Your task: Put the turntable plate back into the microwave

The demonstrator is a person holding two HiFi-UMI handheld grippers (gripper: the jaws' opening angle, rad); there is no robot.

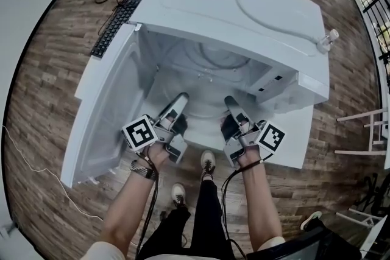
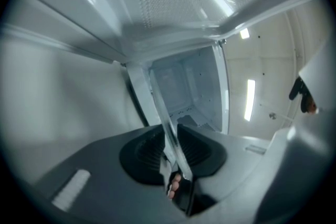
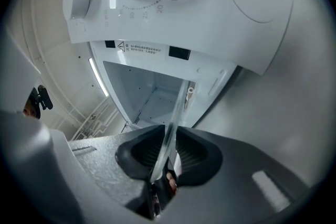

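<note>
Holding the turntable plate (image 2: 169,128) at the microwave (image 1: 244,15) mouth.
Clamped on its thin edges with left fingers (image 2: 142,152) and right fingers (image 3: 197,155); roomy beside the wide-open door (image 1: 103,112).

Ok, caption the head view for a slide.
Left gripper and right gripper hold the turntable plate at the mouth of the open microwave.

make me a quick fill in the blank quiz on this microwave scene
The door of the microwave stands ___.
The left hand-held gripper and the right hand-held gripper each clamp the rim of the clear glass ___.
On the floor beside the microwave lies a black ___.
Missing words: open; plate; keyboard.
</note>
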